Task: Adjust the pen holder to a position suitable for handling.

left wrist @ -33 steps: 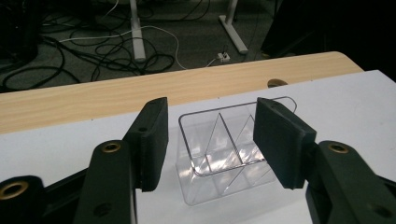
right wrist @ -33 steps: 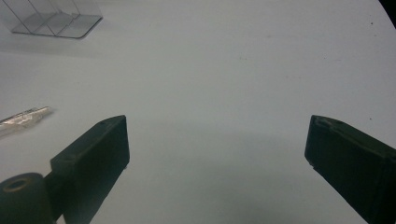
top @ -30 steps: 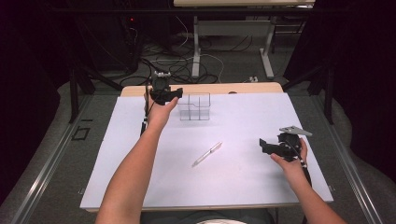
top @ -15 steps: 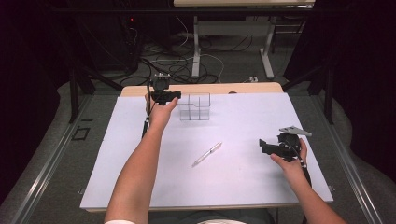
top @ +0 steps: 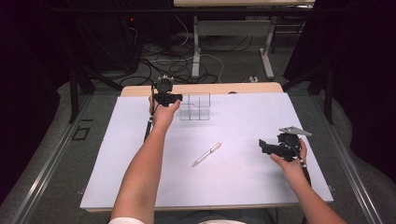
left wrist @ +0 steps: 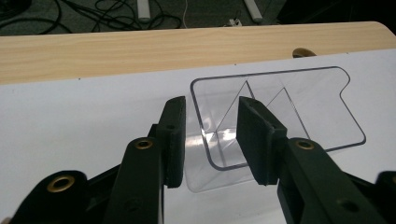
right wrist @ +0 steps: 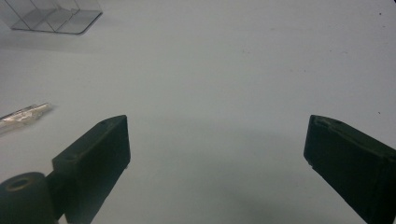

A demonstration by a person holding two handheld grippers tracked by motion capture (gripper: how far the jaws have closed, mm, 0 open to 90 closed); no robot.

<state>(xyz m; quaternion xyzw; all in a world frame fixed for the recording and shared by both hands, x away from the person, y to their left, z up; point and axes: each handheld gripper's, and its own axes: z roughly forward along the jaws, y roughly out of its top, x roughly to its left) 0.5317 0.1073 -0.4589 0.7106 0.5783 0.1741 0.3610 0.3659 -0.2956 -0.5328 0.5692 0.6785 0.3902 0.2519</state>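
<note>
A clear plastic holder [top: 195, 106] with inner dividers stands near the far edge of the white sheet [top: 233, 177]. My left gripper [top: 176, 99] is at its left end. In the left gripper view the holder's near corner [left wrist: 219, 154] sits between the jaws of the left gripper [left wrist: 212, 105]. The jaws have just been closing, and the pads stand a little off the plastic. A clear pen [top: 208, 154] lies in the middle of the sheet. My right gripper [top: 262, 145] rests low at the right, wide open [right wrist: 217, 135] with nothing between its jaws. The pen [right wrist: 23, 116] and the holder [right wrist: 51, 14] lie off to its left.
A wooden table edge [top: 243, 87] runs behind the white sheet, with a small brown knob [left wrist: 303, 52] on it. Beyond it are floor cables [top: 187, 65] and table legs [top: 267, 51]. Dark curtains close off both sides.
My left hand has sunk slightly toward the clear holder. The right hand and the pen have stayed where they were.
</note>
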